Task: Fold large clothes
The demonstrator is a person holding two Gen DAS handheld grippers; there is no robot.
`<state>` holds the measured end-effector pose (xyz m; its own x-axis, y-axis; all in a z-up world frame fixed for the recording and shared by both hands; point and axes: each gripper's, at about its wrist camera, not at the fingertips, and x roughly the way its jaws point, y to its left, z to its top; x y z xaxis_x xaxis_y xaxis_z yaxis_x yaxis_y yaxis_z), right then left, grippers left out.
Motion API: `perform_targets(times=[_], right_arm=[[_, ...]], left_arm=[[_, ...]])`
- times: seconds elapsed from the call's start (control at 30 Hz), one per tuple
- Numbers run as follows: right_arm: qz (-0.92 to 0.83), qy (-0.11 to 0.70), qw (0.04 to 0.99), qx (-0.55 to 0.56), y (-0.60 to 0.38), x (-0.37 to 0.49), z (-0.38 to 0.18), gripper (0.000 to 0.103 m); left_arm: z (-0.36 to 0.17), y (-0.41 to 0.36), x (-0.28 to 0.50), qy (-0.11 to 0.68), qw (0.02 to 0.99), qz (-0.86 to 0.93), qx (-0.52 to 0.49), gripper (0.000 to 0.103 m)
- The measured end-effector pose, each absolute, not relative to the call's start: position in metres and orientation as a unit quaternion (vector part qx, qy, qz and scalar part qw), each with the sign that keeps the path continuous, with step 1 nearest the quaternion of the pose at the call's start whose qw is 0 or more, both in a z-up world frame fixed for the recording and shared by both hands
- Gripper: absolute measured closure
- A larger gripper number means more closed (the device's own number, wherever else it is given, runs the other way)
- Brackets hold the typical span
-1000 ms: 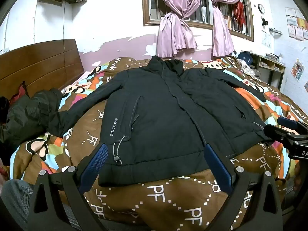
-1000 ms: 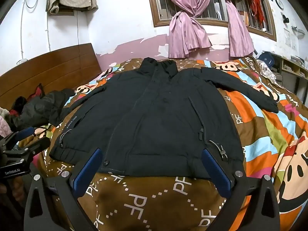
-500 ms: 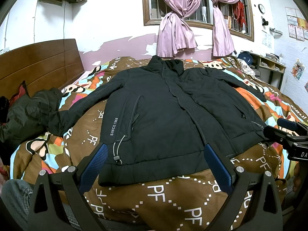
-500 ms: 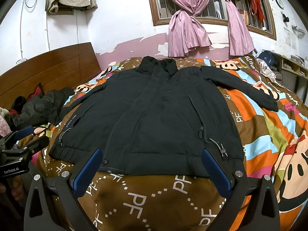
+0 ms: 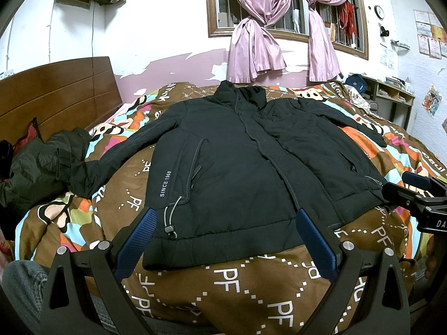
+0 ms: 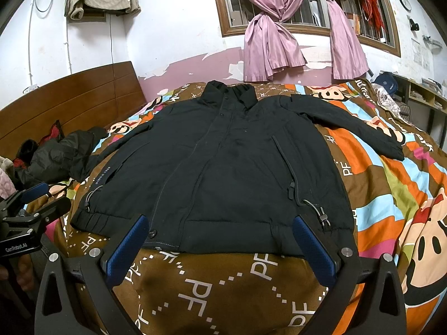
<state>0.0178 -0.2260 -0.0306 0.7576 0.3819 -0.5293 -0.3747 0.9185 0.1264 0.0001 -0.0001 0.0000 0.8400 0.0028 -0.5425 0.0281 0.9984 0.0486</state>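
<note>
Black padded jacket (image 5: pixel 240 173), front up, spread flat on patterned bedspread (image 5: pixel 223 284); collar toward far edge of bedspread, hem toward near edge; front closed; both sleeves stretched out sideways across bedspread; white "SINCE 1968" print along one front side; grey drawcords with toggles at both hem corners; unfolded

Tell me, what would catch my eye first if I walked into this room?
A big black jacket lies spread front-up in the middle of the bed, sleeves out to both sides. Under it is a loud brown cartoon-print quilt, and pink knotted curtains hang at the window behind. Two grippers wait at the jacket's hem, jaws open.
</note>
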Motion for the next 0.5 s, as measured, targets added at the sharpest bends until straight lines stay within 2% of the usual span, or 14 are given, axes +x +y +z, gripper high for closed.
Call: perform_targets(times=[0.5], right_arm=[[0.202,0.285,0.937,0.007,-0.2269,0.018,-0.0319,0.0]], left_arm=[[0.0,-0.0001,0.0001,0.283,0.959,-0.007,0.028,0.005]])
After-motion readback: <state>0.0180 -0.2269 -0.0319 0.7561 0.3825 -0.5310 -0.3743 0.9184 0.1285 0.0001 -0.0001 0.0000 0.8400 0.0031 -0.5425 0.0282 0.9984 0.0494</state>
